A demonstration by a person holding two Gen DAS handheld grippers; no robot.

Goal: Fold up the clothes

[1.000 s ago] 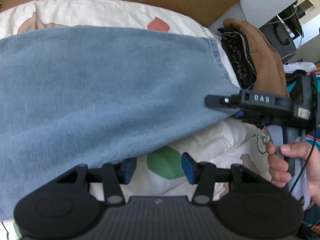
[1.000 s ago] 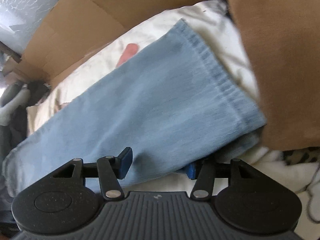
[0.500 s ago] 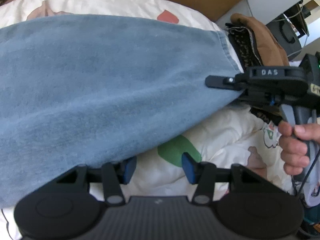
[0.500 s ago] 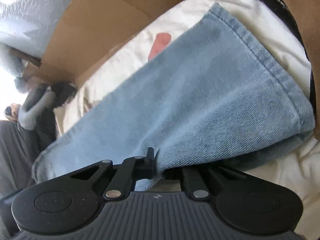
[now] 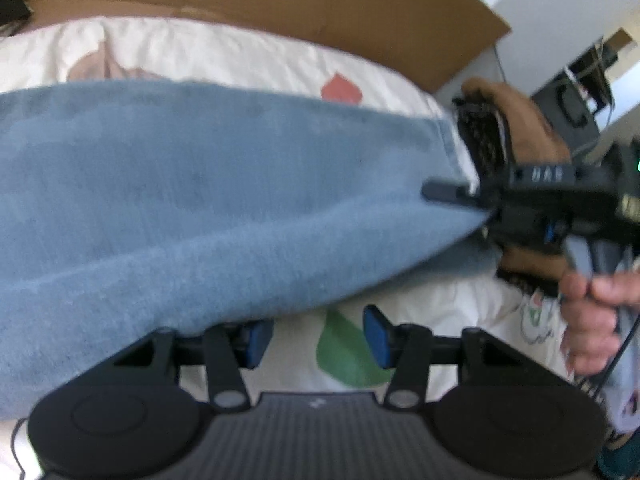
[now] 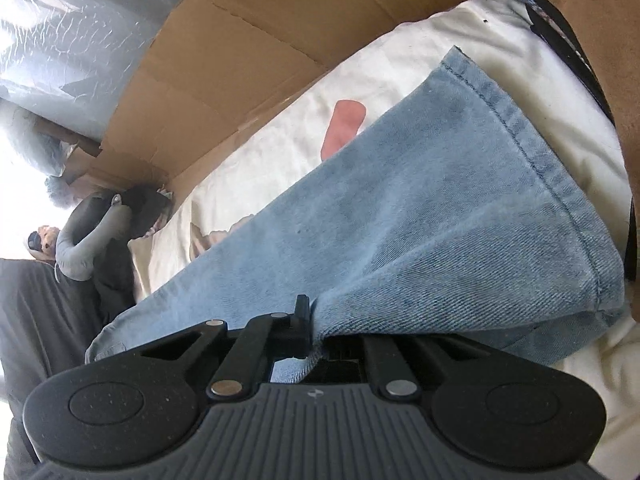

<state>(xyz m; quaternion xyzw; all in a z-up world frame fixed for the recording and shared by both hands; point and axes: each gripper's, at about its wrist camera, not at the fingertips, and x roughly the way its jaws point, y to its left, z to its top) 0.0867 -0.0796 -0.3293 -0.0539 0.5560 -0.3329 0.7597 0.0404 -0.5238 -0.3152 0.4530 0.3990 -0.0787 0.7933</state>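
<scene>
Lettering "DAS" (image 5: pixel 547 175) marks right gripper (image 6: pixel 312 332) pinching jeans (image 6: pixel 440 208); left gripper (image 5: pixel 318 336) fingers spread.

I'm seeing bare quilt (image 5: pixel 436 304) lying ahead; jeans (image 5: pixel 200 208) are blocking left, brown garment (image 5: pixel 520 120) crowding right.

Setting: a lived-in home room, likely a bedroom in use for sorting laundry. Evidence: work surface under both sets of jaws is a soft cream quilt (image 5: pixel 420 304) printed with coloured shapes. Flattened cardboard sheet (image 6: pixel 248 60) stands beyond the jaws along the quilt's far edge. Denim garment (image 6: pixel 440 208) lies ahead of the jaws; brown clothing pile (image 5: pixel 520 120) sits up and right of the left jaws. Rolled grey socks (image 6: pixel 80 240) and dark clothes lie far left of the right jaws.
</scene>
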